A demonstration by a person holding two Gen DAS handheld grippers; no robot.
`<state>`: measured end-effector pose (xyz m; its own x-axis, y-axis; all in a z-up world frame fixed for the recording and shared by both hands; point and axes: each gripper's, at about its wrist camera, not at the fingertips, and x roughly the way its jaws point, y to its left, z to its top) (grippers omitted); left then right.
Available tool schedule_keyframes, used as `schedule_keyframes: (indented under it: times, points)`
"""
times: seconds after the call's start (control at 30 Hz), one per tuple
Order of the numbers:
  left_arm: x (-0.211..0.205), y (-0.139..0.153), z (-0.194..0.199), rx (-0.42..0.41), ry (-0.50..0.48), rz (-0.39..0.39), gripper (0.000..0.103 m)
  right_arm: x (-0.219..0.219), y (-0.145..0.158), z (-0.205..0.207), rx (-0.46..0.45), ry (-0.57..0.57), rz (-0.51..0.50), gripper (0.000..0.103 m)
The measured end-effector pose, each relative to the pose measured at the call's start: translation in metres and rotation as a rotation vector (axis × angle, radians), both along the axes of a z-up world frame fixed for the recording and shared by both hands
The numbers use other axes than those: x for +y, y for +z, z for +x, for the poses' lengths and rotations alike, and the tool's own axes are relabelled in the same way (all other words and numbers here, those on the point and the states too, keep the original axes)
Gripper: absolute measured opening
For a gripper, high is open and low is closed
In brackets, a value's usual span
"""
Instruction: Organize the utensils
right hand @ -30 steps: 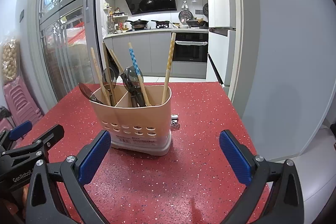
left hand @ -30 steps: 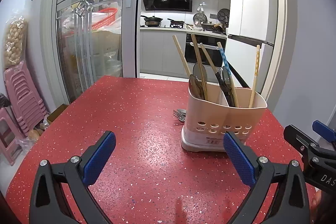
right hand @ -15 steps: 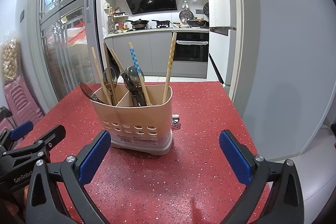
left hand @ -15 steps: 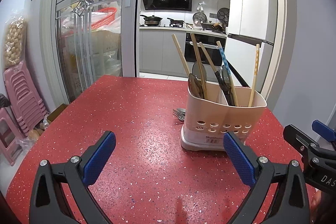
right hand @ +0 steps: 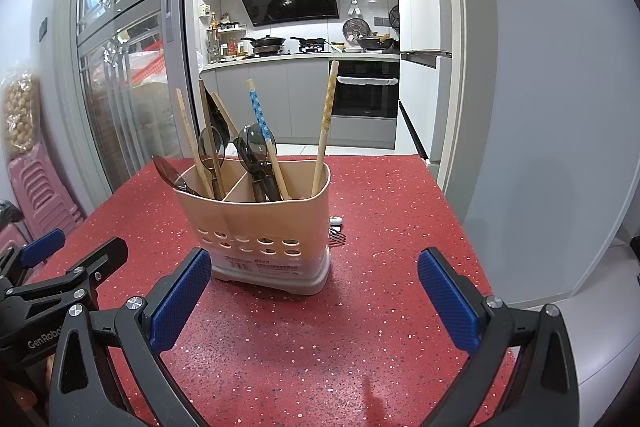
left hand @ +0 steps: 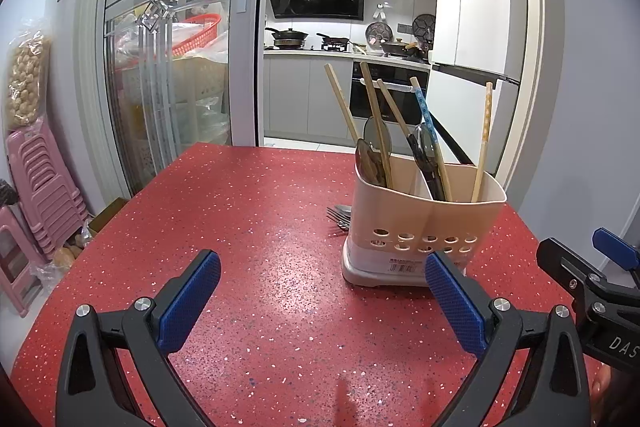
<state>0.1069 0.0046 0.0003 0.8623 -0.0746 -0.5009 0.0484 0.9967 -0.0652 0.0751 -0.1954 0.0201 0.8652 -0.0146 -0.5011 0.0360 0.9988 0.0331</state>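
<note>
Blue-padded fingers (left hand: pixel 188 297) of the left gripper (left hand: pixel 320 303) stand spread wide above the red speckled tabletop (left hand: pixel 248 211), holding nothing. Those of the right gripper (right hand: pixel 316 295) are likewise parted and empty, low over the near edge. Between and beyond them stands a beige utensil holder (right hand: pixel 260 227), upright toward the tabletop's far right side, its two compartments packed with wooden chopsticks (right hand: pixel 326 131), a blue dotted chopstick (right hand: pixel 258 111) and dark spoons (right hand: pixel 212 147). A fork (left hand: pixel 338 217) lies flat on the tabletop just behind the holder, its tines showing past the holder's left side.
</note>
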Motion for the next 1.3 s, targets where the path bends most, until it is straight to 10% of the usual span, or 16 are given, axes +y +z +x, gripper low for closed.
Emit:
schedule_keyframes:
  times: [1.3]
  points:
    - [-0.0011, 0.0001, -0.0002, 0.005, -0.005, 0.005, 0.103, -0.0011, -0.0021, 0.0009, 0.002, 0.005, 0.008, 0.103]
